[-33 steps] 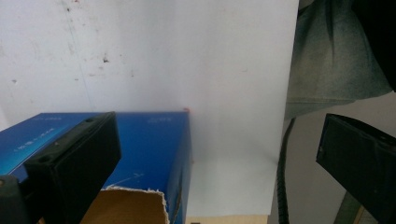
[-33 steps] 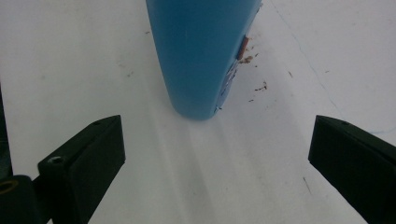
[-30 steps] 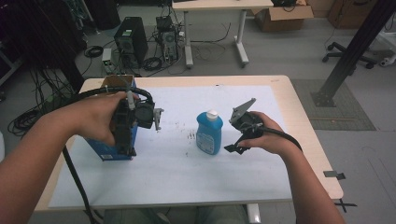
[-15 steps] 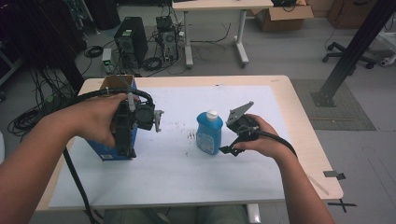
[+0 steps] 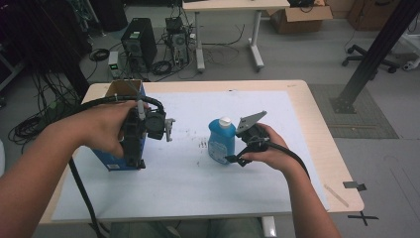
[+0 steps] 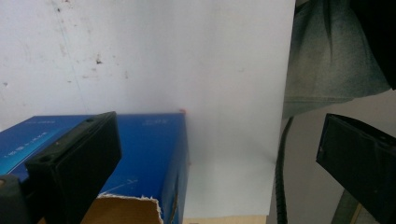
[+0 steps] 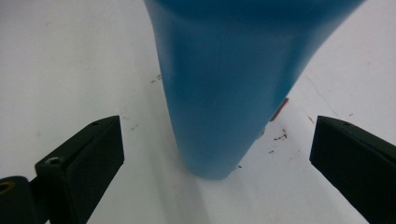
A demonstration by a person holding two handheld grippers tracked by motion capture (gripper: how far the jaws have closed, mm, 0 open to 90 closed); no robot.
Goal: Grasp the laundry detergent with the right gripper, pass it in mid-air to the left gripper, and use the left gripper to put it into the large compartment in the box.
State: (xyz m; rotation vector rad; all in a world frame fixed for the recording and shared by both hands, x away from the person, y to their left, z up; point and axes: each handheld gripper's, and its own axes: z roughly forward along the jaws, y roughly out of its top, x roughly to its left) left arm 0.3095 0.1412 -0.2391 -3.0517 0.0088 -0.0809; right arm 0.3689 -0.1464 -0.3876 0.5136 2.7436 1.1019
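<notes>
Centrally on the white mat of the table, upright blue bottle with white cap, right gripper spread wide, jaws flanking the bottle's base untouching, left gripper likewise agape above the open blue box near the left edge.

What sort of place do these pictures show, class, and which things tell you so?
Probably a lab or workshop: desktop computer towers and tangled cables sit on the grey floor, a cardboard box lies under a second desk, and an office chair base stands nearby.
</notes>
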